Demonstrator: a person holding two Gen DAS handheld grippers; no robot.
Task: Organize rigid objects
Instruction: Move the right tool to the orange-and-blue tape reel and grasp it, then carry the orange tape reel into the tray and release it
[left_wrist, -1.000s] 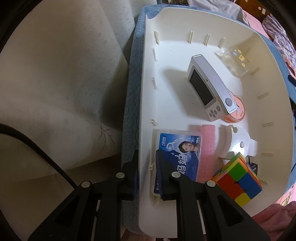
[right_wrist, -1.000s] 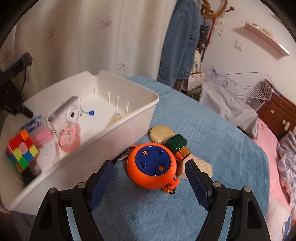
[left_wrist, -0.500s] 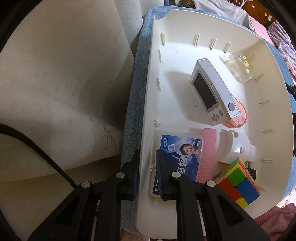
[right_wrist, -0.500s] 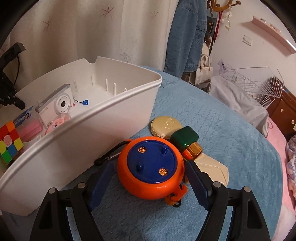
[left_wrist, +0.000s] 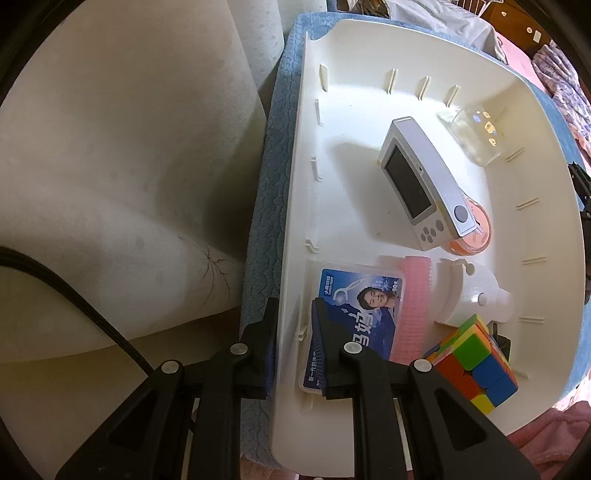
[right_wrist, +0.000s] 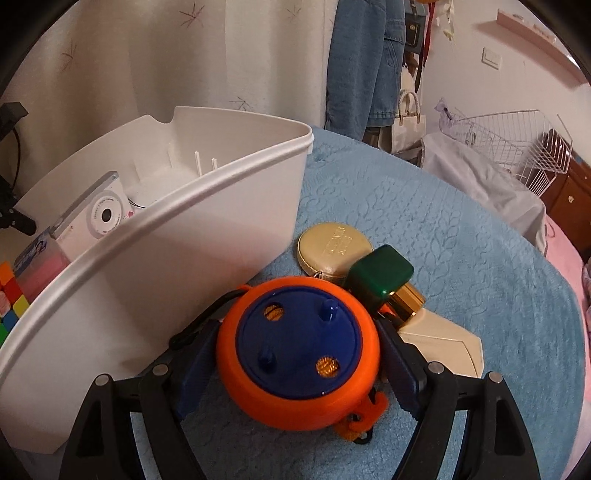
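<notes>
Closing in since a second ago: right gripper (right_wrist: 297, 363) now pinching the orange reel (right_wrist: 297, 353), blue pads touching both flanks where before standing spread and short of it. Gripping the near-left wall of the white bin (left_wrist: 291, 229) throughout, left gripper (left_wrist: 293, 347) with one finger outside and one inside the rim, pressed against the wall.

Taking the white bin as landmark, left to right in the left wrist view: hanging beyond its left wall, pale curtain (left_wrist: 129, 155); lying inside by the clamped wall, blue floss box (left_wrist: 354, 317); lying just right of that, pink roller (left_wrist: 415, 306); propped near the bin's middle, silver camera (left_wrist: 424, 181), leaning on an orange-pink round tin (left_wrist: 476, 236); sitting in the near-right corner, colour cube (left_wrist: 472, 365), with a white holder (left_wrist: 472, 295) just behind it; resting against the far-right wall, clear case (left_wrist: 476, 136).

Sitting outside the bin, close against its right wall on the blue quilt (right_wrist: 461, 236): orange reel, blue disc facing up. Crowding behind the reel: gold compact (right_wrist: 334, 249), green-capped bottle (right_wrist: 382, 282), touching the reel.
</notes>
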